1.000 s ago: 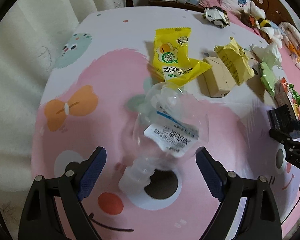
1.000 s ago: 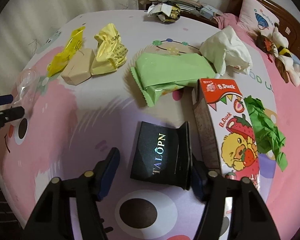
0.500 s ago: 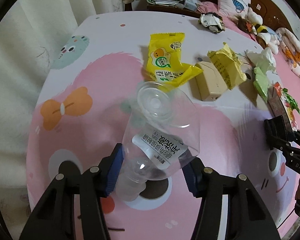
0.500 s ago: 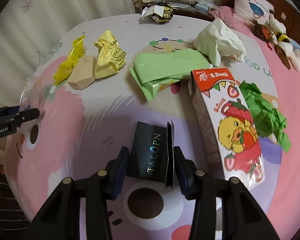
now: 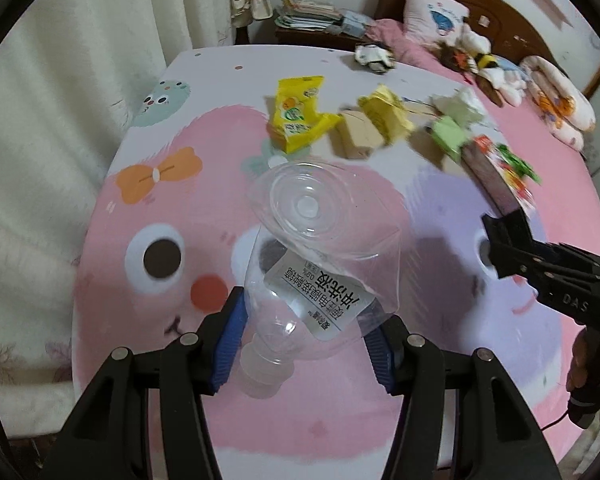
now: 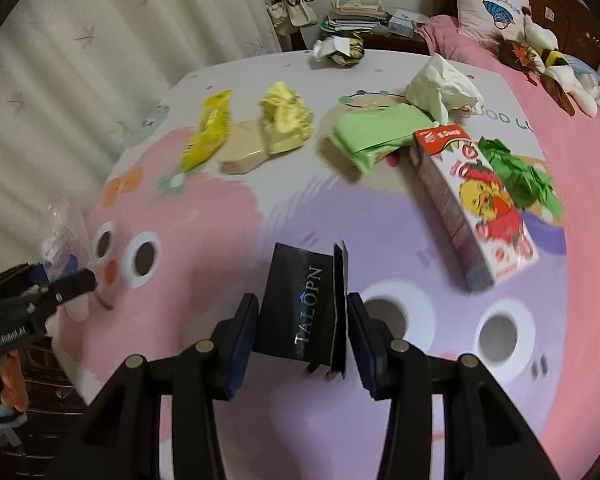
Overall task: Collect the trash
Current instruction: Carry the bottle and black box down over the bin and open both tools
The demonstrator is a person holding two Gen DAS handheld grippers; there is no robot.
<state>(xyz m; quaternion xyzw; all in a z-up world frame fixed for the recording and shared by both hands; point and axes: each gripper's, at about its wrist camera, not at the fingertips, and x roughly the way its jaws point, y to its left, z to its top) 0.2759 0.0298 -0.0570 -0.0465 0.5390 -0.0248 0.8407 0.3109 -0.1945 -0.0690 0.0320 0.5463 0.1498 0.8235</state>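
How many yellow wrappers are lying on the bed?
2. A flat yellow packet lies left of the tan box; a crumpled yellow wrapper touches that box's right side. Others may be hidden.

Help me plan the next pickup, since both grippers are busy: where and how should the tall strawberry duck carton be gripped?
The duck carton lies flat on the bedspread, long axis running away from the camera. Come from above and close the fingers across its narrow width near the middle; green crumpled paper touches its right side, so go in carefully there.
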